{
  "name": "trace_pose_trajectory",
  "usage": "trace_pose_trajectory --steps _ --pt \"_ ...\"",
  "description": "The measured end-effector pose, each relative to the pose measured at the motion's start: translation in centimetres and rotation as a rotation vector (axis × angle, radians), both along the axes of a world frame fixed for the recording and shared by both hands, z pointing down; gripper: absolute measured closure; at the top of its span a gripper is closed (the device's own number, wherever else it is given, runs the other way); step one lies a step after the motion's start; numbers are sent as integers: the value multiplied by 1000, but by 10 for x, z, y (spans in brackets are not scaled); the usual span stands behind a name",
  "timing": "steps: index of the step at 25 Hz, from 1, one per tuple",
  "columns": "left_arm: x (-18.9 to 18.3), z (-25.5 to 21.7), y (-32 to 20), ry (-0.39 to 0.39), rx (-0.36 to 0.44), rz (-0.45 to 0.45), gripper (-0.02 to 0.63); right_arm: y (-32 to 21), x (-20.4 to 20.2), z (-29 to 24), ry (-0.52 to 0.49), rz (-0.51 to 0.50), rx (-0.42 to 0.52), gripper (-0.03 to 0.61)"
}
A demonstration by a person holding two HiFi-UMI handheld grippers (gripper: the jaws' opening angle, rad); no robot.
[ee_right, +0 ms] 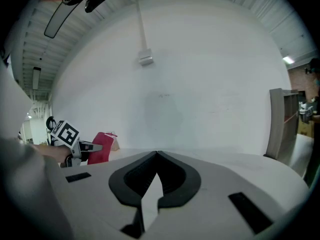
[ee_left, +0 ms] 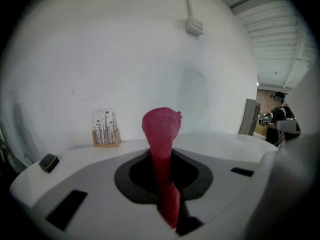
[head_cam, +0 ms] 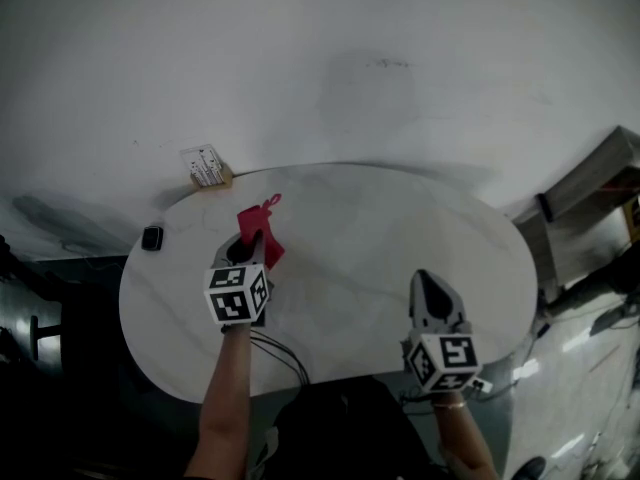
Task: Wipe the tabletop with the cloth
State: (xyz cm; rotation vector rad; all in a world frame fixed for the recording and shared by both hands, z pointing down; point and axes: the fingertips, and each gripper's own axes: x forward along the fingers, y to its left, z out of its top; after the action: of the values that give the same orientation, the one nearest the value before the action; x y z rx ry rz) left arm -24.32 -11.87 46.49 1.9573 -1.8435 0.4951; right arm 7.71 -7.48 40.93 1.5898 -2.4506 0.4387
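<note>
A red cloth (head_cam: 262, 230) hangs bunched from my left gripper (head_cam: 254, 238), which is shut on it over the left part of the white oval tabletop (head_cam: 380, 258). In the left gripper view the cloth (ee_left: 162, 154) stands pinched between the jaws, its top flopping forward. My right gripper (head_cam: 424, 280) is over the table's front right, shut with nothing in it; its jaw tips meet in the right gripper view (ee_right: 156, 154). From there the left gripper (ee_right: 97, 147) and the cloth (ee_right: 104, 152) show at far left.
A small card holder (head_cam: 207, 166) stands at the table's far left edge against the white wall. A small black object (head_cam: 152, 237) lies at the left rim. Shelving (head_cam: 590, 183) stands at the right. Cables (head_cam: 285, 358) hang below the near edge.
</note>
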Motion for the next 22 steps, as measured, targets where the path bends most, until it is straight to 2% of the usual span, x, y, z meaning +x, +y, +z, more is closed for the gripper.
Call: trace_pose_trajectory --steps 9,22 --pt "40 -58 3 18 151 62 566 -8 7 -26 -18 21 69 575" --pt "108 -94 21 29 265 189 568 -5 26 -55 -39 57 157 575"
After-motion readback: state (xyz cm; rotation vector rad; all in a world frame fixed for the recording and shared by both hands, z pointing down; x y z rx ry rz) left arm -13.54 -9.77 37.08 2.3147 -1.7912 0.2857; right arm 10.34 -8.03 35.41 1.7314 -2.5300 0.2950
